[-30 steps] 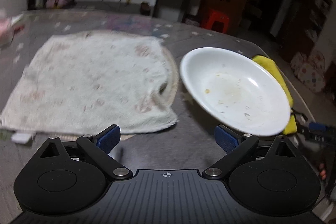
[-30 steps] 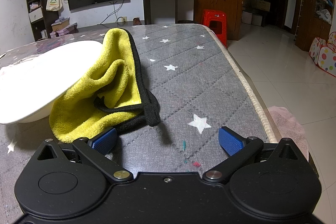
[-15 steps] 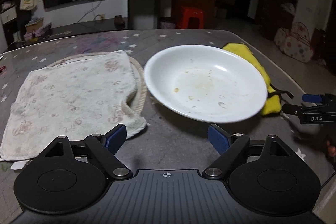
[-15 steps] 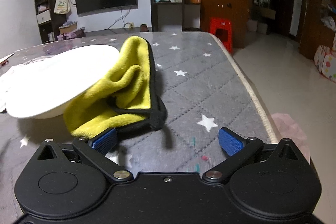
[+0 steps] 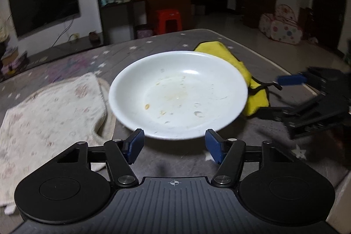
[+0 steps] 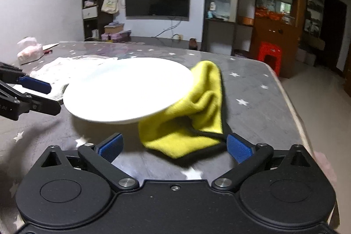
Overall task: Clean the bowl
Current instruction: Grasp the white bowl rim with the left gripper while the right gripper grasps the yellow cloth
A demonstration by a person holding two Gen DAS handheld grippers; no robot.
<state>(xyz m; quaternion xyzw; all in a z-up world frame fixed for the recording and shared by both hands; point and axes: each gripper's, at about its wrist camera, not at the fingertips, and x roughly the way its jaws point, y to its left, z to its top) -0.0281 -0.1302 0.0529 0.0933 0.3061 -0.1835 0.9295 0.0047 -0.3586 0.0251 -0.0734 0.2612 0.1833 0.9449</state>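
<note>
A shallow white bowl (image 5: 178, 93) with food specks and smears stands on the grey starred table; it also shows in the right wrist view (image 6: 129, 93). A yellow cloth with black trim (image 6: 193, 122) lies crumpled against the bowl's right side, also seen in the left wrist view (image 5: 241, 71). My left gripper (image 5: 174, 144) is open, its blue pads just short of the bowl's near rim. My right gripper (image 6: 174, 147) is open, its pads on either side of the cloth's near edge, not touching it.
A cream patterned towel (image 5: 48, 111) lies flat left of the bowl. The table's right edge (image 6: 294, 106) drops to the tiled floor. A pink bundle (image 6: 29, 50) sits at the far left corner. A red stool (image 6: 268, 54) stands beyond the table.
Both grippers have moved in. The left has swung right and centred on the bowl, narrowing its jaws a little. The right has shifted left so the cloth lies between its pads.
</note>
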